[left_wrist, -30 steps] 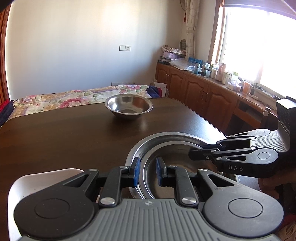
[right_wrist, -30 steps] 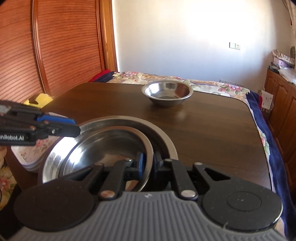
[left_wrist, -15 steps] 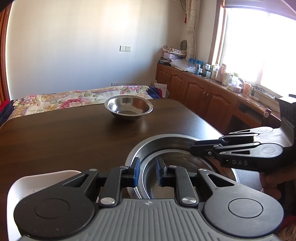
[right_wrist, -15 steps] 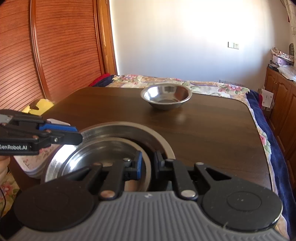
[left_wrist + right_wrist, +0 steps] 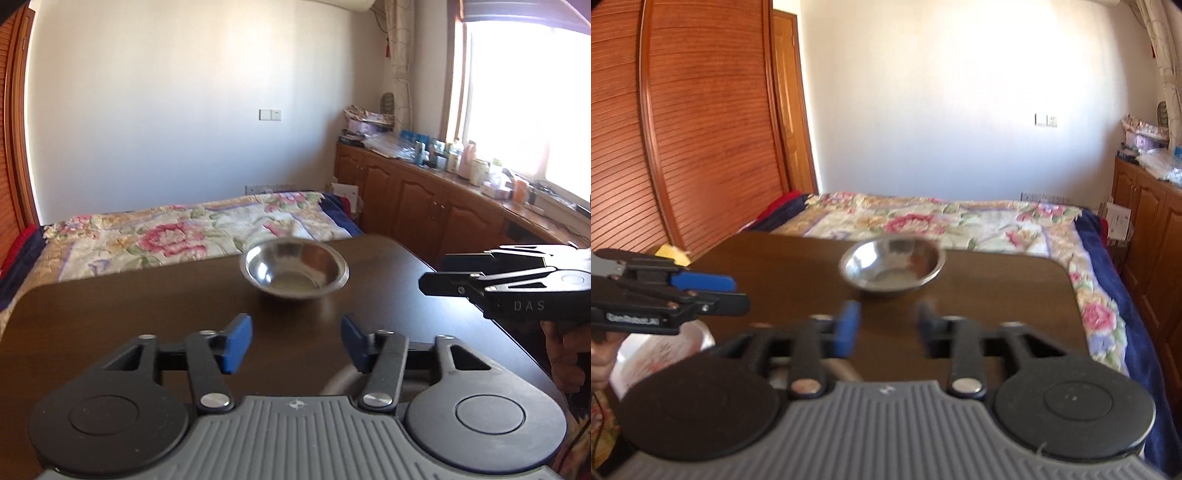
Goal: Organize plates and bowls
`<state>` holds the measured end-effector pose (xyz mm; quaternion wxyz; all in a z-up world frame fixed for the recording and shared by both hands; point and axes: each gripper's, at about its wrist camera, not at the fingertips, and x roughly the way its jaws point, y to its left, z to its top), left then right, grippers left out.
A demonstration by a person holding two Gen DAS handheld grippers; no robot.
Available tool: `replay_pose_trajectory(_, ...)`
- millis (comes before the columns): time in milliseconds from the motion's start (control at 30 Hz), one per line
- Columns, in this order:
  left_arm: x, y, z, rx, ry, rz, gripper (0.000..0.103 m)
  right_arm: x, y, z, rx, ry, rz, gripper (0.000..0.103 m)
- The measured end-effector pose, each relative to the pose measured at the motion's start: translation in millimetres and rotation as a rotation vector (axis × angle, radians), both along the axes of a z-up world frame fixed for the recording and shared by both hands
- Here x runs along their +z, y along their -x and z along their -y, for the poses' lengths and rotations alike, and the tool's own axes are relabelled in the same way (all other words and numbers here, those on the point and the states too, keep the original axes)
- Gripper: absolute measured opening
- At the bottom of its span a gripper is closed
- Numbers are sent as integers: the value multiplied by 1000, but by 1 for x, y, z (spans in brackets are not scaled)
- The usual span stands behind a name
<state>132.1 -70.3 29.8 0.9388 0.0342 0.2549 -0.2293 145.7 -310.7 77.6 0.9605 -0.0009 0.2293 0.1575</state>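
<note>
My left gripper and right gripper hang released, empty, before a steel bowl on the dark table.

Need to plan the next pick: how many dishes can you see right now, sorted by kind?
Steel bowl, standing alone at the far side of the table: 1
Steel dish, only a rim sliver behind the left gripper's fingers: 1
White floral plate at the table's left edge: 1
Total: 3
</note>
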Motion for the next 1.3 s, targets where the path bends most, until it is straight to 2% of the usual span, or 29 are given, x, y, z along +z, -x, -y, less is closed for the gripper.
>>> replay_pose_trajectory(233,5,-40,9,23,-27,8,69,-5,-38,10,-8,8,7,56)
replay_pose_trajectory(267,4,-45,10,26,-25,4,73,-7,-45,12,-5,8,3,57)
replay_pose_trajectory(367,2,-60,14,31,-34,-1,80,-12,-59,18,-7,0,-5,67)
replay_pose_trajectory(400,0,-66,16,33,-41,-2,81,-14,-65,20,-10,-6,-7,72)
replay_pose_trajectory(567,-9,-88,23,28,-53,-19,81,-25,-86,22,-4,-20,-26,73)
replay_pose_trajectory(633,-14,-96,27,26,-55,-33,75,-28,-94,21,3,-26,-35,73)
replay_pose_trajectory(700,-20,-104,29,31,-60,-49,63,-31,-102,20,9,-34,-44,72)
replay_pose_trajectory(800,-27,-112,32,37,-58,-72,56,-35,-111,18,18,-48,-63,71)
replay_pose_trajectory(967,-34,-122,35,45,-59,-92,51,-43,-123,18,22,-70,-95,61)
replay_pose_trajectory(1233,-40,-130,40,49,-60,-112,50,-50,-132,19,10,-100,-144,48)
replay_pose_trajectory(1300,-42,-132,41,46,-64,-118,47,-51,-133,20,11,-110,-152,43)
